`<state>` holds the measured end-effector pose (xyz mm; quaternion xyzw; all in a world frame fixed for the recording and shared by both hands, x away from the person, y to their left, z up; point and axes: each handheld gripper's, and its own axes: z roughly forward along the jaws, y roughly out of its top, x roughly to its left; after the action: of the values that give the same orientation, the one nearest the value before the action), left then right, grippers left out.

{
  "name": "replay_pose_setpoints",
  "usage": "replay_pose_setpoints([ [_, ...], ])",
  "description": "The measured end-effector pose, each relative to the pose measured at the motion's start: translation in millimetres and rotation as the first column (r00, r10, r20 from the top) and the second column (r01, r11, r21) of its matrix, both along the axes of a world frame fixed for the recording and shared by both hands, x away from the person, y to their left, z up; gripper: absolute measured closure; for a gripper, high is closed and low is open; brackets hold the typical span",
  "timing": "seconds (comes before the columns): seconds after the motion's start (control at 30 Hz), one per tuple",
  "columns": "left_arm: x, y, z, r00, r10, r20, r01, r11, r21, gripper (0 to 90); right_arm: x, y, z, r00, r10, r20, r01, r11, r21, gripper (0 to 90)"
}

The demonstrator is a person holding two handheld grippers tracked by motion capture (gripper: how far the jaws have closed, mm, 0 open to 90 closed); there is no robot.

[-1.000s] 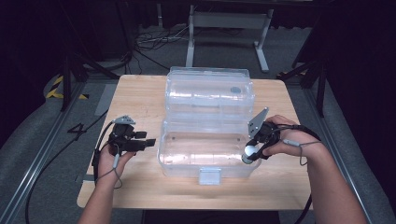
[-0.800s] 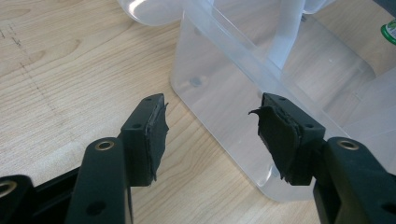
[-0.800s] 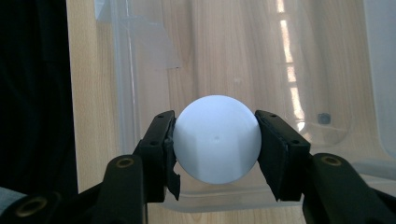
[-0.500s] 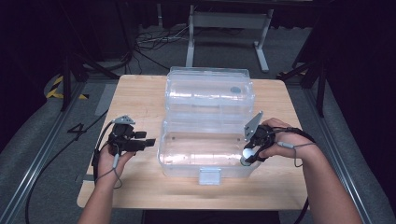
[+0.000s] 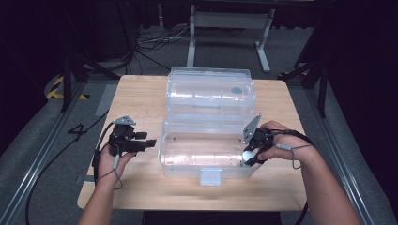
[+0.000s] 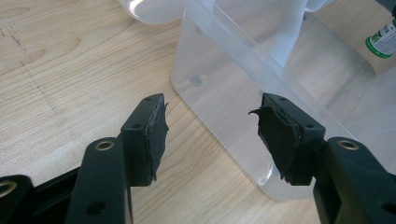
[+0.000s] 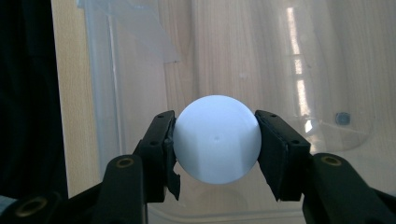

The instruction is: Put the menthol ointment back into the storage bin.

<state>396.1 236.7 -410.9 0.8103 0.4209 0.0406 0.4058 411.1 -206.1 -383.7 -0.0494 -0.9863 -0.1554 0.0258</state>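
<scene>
Right now a clear box [image 5: 206, 154] sits in the middle of the high view, with its lid [image 5: 211, 91] flipped open and lying flat behind it, toward the top of the frame. A small latch [image 5: 210, 176] hangs at the box's front edge. I cannot see anything lying in the box. Something small and dark shows at the lid's right part [image 5: 237, 90]; it is too small to tell what it is.

At the right side of the box, the right gripper [image 5: 247, 157] holds a white ball [image 5: 247, 155] just over the box's right end. In the right gripper view the ball [image 7: 217, 138] sits in the middle of the frame, and both pads [image 7: 273, 149] press on its sides. The box floor shows through behind it.

At the left of the high view, the left gripper [image 5: 149, 143] rests just beside the box's left wall. In the left gripper view its jaws stand wide apart with nothing between them, and the box corner [image 6: 243, 112] is just ahead. A green and white thing [image 6: 383, 39] peeks in at the upper right there.

The box stands on a light wood table [image 5: 141, 98]. Around it is a grey floor [image 5: 42, 140] with black cables [image 5: 150, 40], a metal frame [image 5: 230, 23] at the top, and a dark room.
</scene>
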Motion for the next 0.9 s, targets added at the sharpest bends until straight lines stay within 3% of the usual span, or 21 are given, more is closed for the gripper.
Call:
replay_pose_setpoints([
  [0.9, 0.5, -0.3, -0.5, 1.0000, -0.004, -0.005, 0.004, 1.0000, 0.003, 41.8, 2.2, 7.8, -13.0, 0.9999, 0.010, -0.014, -0.011, 0.9972, -0.074, 50.7],
])
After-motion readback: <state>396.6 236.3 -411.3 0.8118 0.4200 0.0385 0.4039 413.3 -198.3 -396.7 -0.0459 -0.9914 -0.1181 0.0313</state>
